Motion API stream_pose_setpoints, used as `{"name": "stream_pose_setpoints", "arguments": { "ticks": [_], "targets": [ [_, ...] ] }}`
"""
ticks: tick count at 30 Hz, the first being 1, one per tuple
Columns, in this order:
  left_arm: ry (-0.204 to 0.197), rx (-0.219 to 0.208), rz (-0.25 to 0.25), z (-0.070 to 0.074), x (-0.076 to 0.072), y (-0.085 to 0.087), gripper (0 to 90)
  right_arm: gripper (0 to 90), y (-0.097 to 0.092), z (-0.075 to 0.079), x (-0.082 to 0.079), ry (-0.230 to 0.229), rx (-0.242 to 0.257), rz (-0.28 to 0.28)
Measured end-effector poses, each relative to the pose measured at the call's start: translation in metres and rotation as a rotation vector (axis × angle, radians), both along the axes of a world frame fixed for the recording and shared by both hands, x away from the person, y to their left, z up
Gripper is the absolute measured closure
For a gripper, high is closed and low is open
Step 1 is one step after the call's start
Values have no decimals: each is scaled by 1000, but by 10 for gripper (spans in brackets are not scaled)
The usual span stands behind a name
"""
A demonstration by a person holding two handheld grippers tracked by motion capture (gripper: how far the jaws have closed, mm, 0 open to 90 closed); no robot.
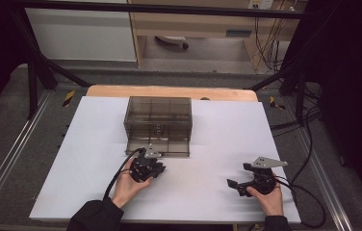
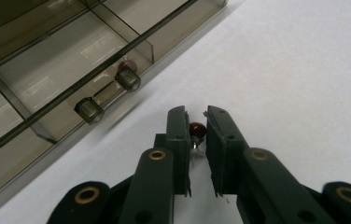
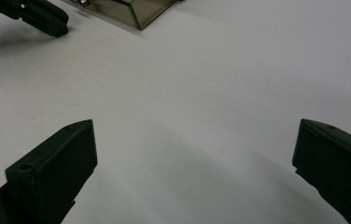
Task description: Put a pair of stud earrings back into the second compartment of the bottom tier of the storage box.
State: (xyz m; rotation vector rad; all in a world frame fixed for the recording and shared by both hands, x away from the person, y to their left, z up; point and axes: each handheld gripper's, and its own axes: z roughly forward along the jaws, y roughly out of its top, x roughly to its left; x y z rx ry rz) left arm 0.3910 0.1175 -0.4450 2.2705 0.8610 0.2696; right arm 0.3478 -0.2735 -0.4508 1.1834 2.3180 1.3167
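Jaws of the left gripper (image 2: pixel 196 122) are clamped on a small dark-red bead (image 2: pixel 196 129), half hidden between them, near the smoked drawer box (image 1: pixel 158 124). Right gripper (image 3: pixel 194 154) jaws are spread, cut off.

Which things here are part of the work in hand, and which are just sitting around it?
In the job:
- left gripper, fingers shut on the small dark red bead
- smoky clear drawer box, its bar handle beside that gripper

Just about:
- right gripper, open over bare white table
- wooden board behind the box
- cables at the table's right
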Motion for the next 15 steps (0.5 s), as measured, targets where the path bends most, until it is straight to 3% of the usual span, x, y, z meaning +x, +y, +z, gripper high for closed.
{"name": "stream_pose_setpoints", "arguments": {
  "ticks": [15],
  "targets": [
    [4,-20,-15,8,-3,3,792,6,-1,0,0,-2,0,1]
  ]
}}
